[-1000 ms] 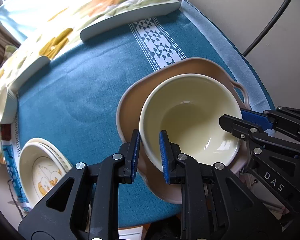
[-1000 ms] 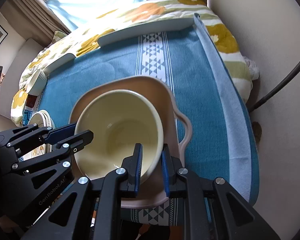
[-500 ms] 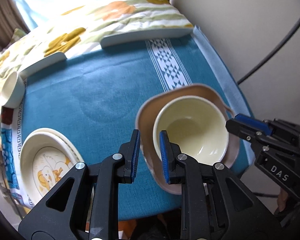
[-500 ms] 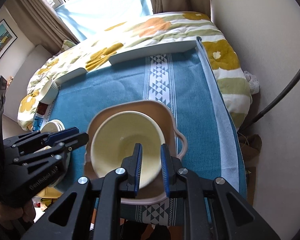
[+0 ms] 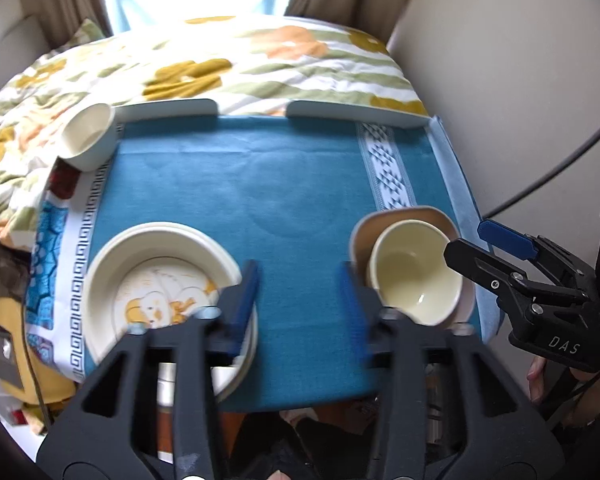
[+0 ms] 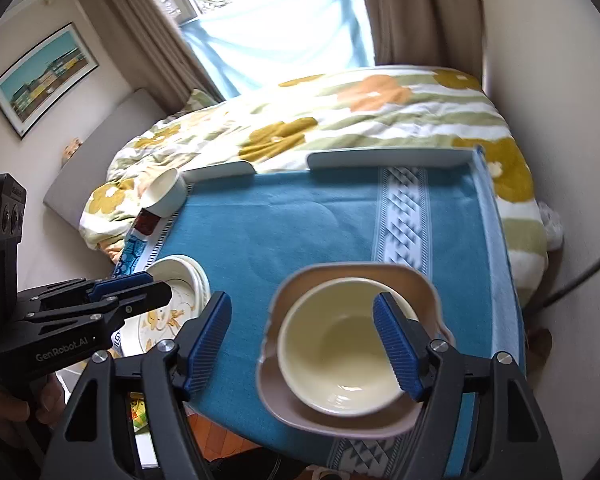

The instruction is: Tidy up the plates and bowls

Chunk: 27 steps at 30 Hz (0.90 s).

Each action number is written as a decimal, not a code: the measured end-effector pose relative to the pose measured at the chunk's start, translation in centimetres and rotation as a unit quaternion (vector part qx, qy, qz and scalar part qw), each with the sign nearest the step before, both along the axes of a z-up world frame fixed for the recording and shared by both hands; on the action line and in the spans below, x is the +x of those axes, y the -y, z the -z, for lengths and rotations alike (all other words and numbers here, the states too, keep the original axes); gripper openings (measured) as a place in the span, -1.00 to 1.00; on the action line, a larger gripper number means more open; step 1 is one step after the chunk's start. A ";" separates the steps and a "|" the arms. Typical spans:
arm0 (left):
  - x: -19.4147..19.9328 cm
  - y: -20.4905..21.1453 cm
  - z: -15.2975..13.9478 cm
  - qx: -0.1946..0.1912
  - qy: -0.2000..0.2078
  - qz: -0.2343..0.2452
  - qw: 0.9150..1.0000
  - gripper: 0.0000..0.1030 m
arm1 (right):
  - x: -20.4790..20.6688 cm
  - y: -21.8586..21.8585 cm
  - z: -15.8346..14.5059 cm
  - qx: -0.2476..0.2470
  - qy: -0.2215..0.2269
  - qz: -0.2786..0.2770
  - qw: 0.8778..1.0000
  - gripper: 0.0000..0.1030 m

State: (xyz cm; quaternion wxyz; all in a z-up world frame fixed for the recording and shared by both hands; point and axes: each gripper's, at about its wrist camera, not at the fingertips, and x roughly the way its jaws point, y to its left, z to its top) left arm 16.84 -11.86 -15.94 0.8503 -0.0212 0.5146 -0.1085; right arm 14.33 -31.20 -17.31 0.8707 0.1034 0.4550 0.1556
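The left tongs (image 5: 300, 304) stood wide, their jaws having just been opening, with nothing between the ribbed blue pads but bare cloth (image 5: 260, 200). They hung above the near edge of the counter, between the plates (image 5: 140, 264) on the left and the bowl (image 5: 416, 272) on the right, touching neither.

The right tongs (image 6: 308, 340) were wide too, jaws likewise just opened. The bowl showed between the pads in that view, but the pads were clear of its rim and pressed on nothing.

The bowl was round, smooth and pale yellow, glossy inside, upright with its mouth facing up. It sat inside a shallow pinkish-beige dish (image 6: 340, 276) with rounded corners, whose long axis ran roughly near to far, at the near right corner of the counter.

The plates, a small stack of cream round ones, lay flat at the near left; the top one bore an orange duck picture. They overhung the near edge a little.

A small white cup (image 5: 86, 136) lay tilted at the far left corner, mouth turned sideways, partly on the bedding (image 5: 260, 60).

The cloth was teal woven fabric with a white patterned band running near to far on the right. White raised rails (image 5: 356, 112) edged the far side. Beyond lay a quilt with orange and mustard flowers, then curtains (image 6: 416, 12) and a bright window.
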 end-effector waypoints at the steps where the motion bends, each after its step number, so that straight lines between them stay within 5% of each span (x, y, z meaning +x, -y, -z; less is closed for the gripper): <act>1: -0.2 -0.9 -0.4 0.002 0.010 -0.016 1.000 0.77 | 0.3 -0.6 -0.1 0.000 0.004 -0.007 1.000 0.43; 3: -0.6 -2.8 -1.1 0.004 0.034 -0.043 0.998 0.93 | 0.9 -1.9 -0.5 0.002 0.010 -0.020 1.000 0.62; 7: -0.2 -7.3 -2.2 -0.008 0.059 -0.084 0.995 0.93 | 2.9 -4.9 -1.6 -0.001 0.032 -0.051 0.998 0.64; 10: 0.8 -11.5 -2.7 -0.024 0.067 -0.121 0.990 0.93 | 4.7 -7.5 -3.0 0.001 0.066 -0.076 0.995 0.97; 15: 3.0 -18.5 -2.6 -0.059 0.063 -0.179 0.980 0.93 | 8.5 -13.5 -5.8 -0.003 0.118 -0.117 0.986 0.98; 27: 12.3 -31.0 1.5 -0.117 0.009 -0.258 0.959 0.93 | 20.3 -27.3 -3.1 -0.006 0.021 -0.167 0.986 0.98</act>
